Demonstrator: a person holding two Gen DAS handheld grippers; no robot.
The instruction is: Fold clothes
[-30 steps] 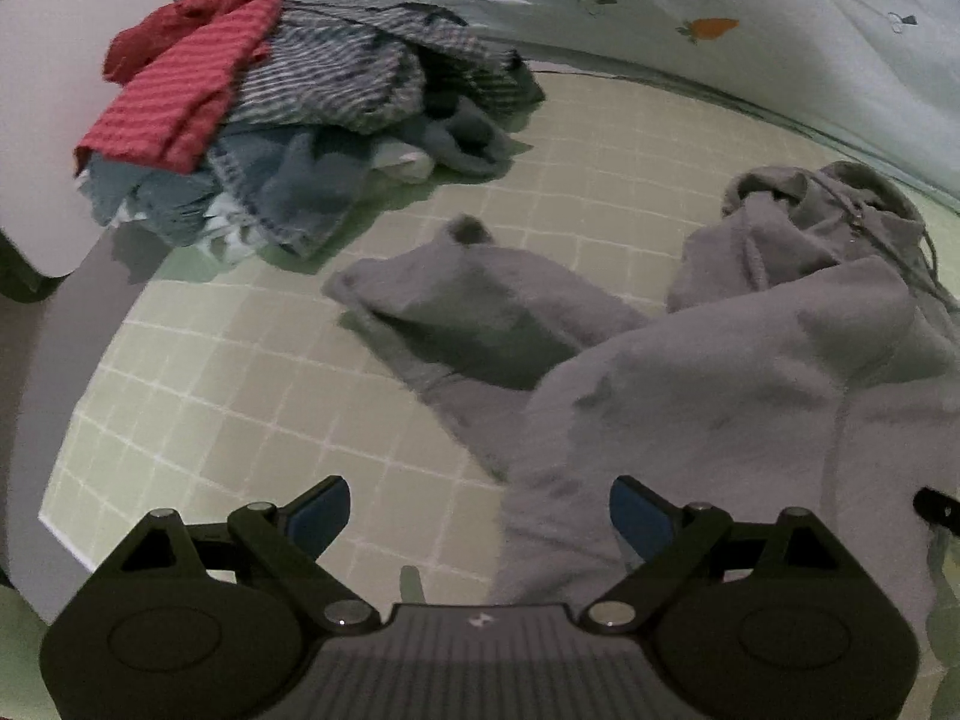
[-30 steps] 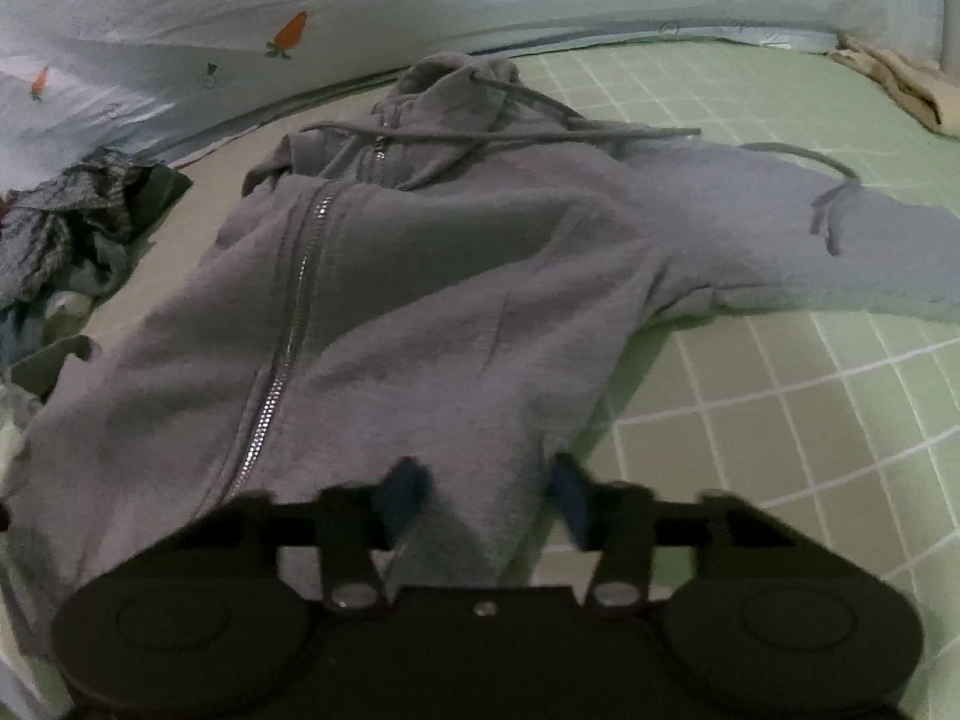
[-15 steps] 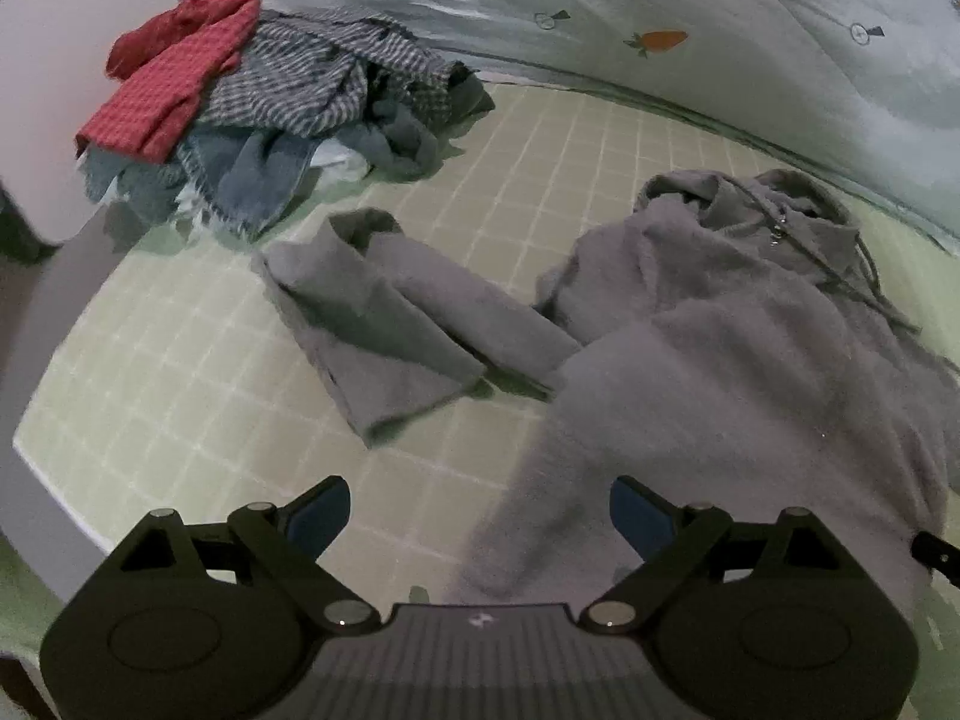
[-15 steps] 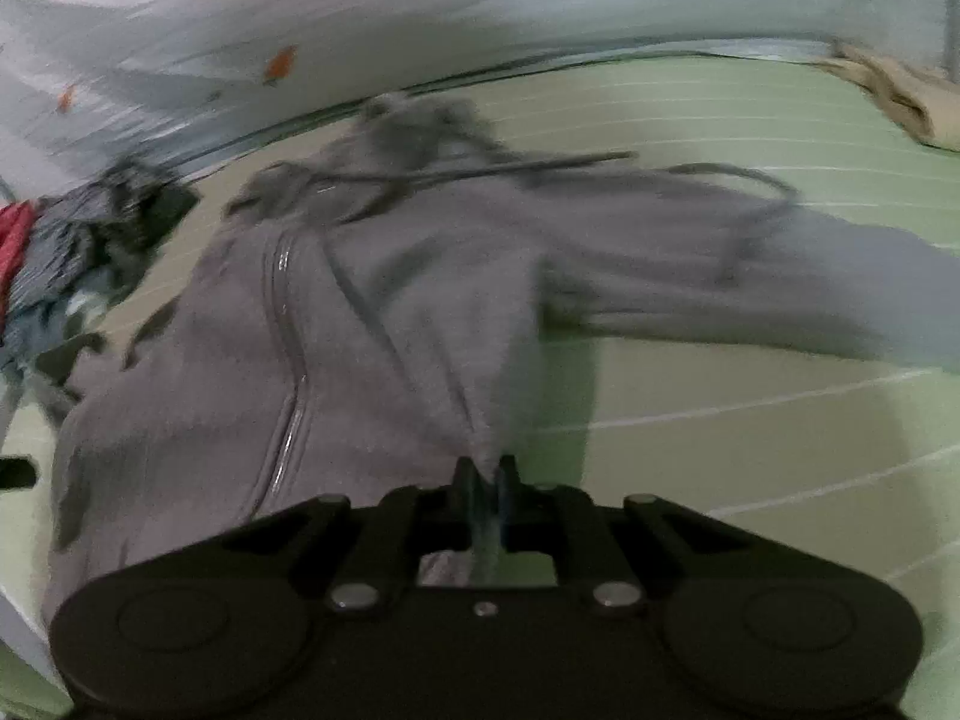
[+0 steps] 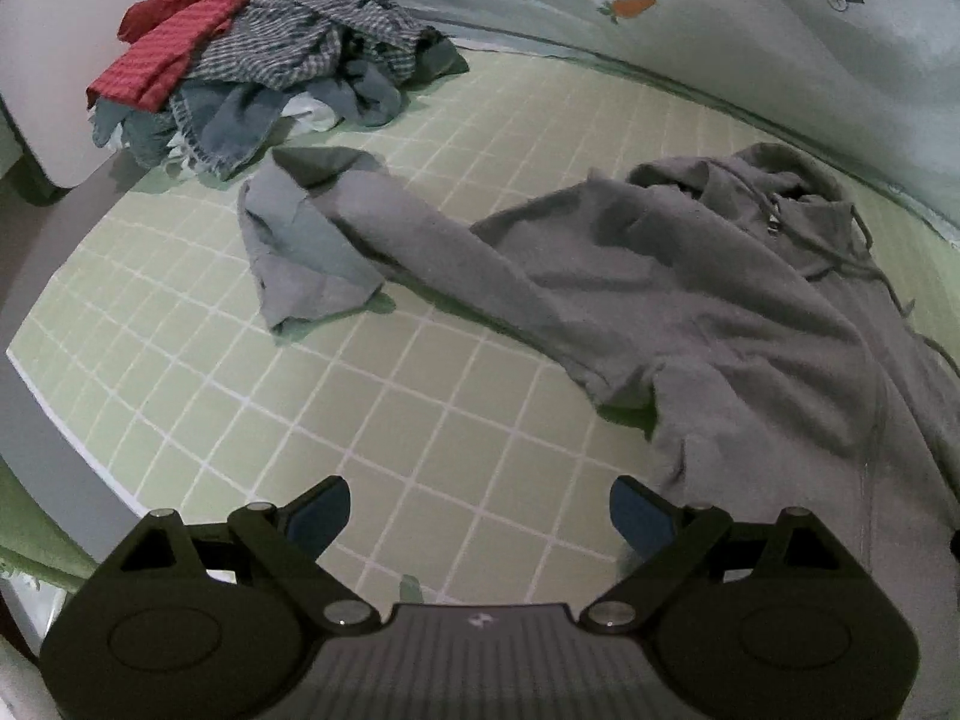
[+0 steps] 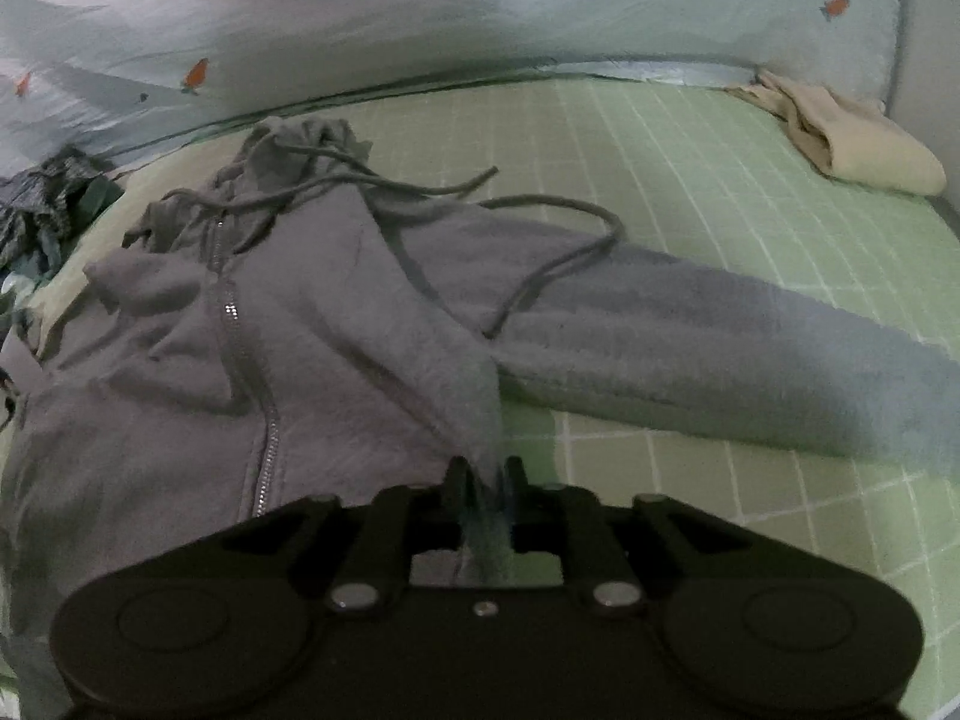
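The hoodie [image 6: 336, 348] lay zip-up on the bed [image 6: 690, 138], below the quilt [image 6: 480, 12] — soft, floppy fleece (best pinched at its hem), its edge between the right gripper's [image 6: 485, 474] slightly opening jaws — left gripper [image 5: 480, 513] wide, empty.

Green checked bed sheet [image 5: 420, 396], pale carrot-print quilt [image 6: 480, 18] behind, dim light.

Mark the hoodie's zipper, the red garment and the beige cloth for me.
zipper [image 6: 266, 444], right wrist view, lower stretch of teeth.
red garment [image 5: 171, 48], left wrist view, top of pile.
beige cloth [image 6: 870, 147], right wrist view, its middle.
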